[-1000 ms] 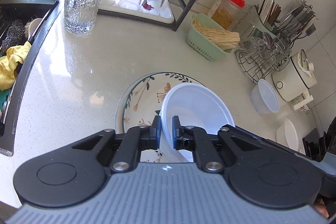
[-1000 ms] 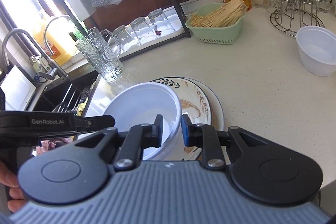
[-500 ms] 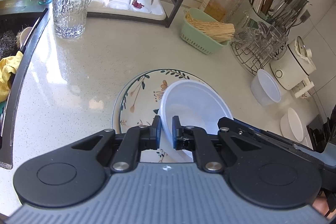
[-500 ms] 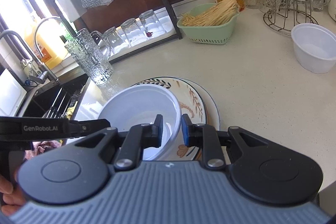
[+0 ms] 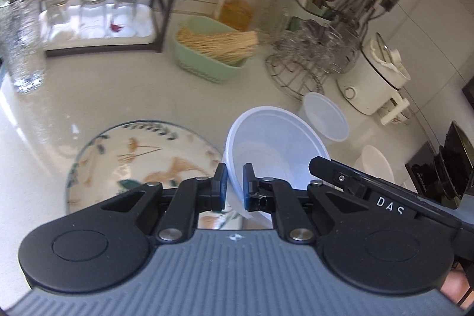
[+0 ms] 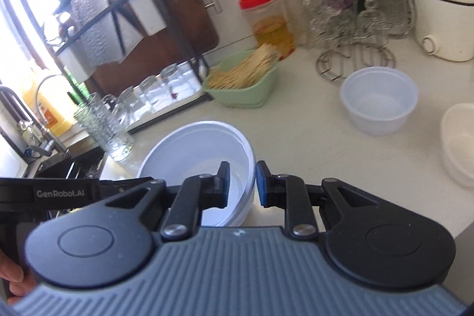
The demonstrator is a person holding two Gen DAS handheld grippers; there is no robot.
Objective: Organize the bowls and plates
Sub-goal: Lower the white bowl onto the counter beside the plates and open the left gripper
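To the left of the left gripper [image 5: 235, 187], on the counter [image 5: 124, 96], lies the flowered plate [image 5: 130, 162], now uncovered, with a tall textured glass [image 5: 22, 37] farther out on that side near the sink edge. The left gripper itself is clamped on the near rim of the large white bowl [image 5: 272, 150], one finger inside and one outside the thin wall, and the bowl hangs tilted in front of it, clear of the plate. The right gripper [image 6: 243, 185] pinches the opposite rim of the same bowl [image 6: 198, 156], its jaws narrowly apart with the wall between them. Ahead and to the right of both tools stand a smaller white bowl [image 6: 379, 102] and, beyond it, another pale dish [image 6: 459, 144] at the edge of view; these look like the likely stacking spot. The risk is in the shared hold: the plastic rim is thin and flexible, so if the two hands drift apart or twist unevenly the wall could buckle and slip out of one pinch, dropping the bowl onto the counter. A low carry could also clip the smaller bowl and shove it toward the wire rack [image 6: 355, 61].
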